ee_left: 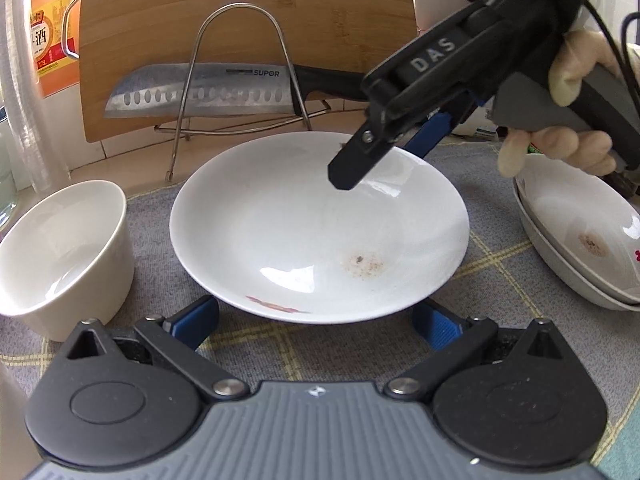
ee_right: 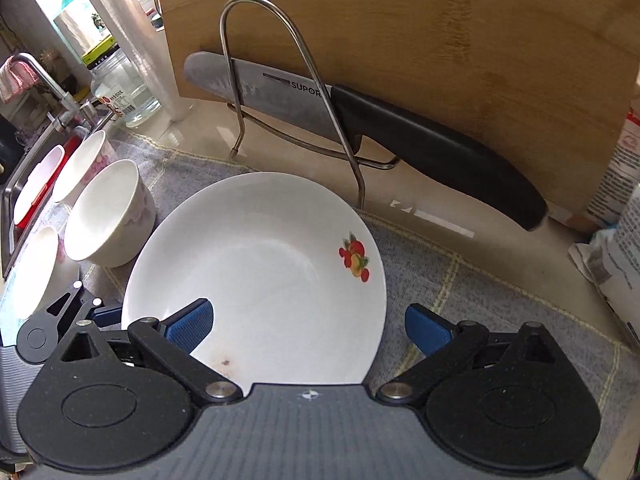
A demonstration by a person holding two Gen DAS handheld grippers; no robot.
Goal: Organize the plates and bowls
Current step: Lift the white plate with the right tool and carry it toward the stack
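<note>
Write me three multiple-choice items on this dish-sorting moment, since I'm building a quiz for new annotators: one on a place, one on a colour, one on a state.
1. Where does the knife rest?
A. In the wire rack, before the cutting board
B. On the plate
C. In a bowl

2. What colour are the gripper pads?
A. Red
B. Blue
C. Yellow

3. How is the right gripper?
A. Shut on the plate
B. Shut on a bowl
C. Open, one finger over the plate

Key: 1 A, the blade passes through the wire rack against the cutting board. 2 B, both pads show blue. 3 C, its fingers stand wide apart and the plate rim lies between them, ungripped.
</note>
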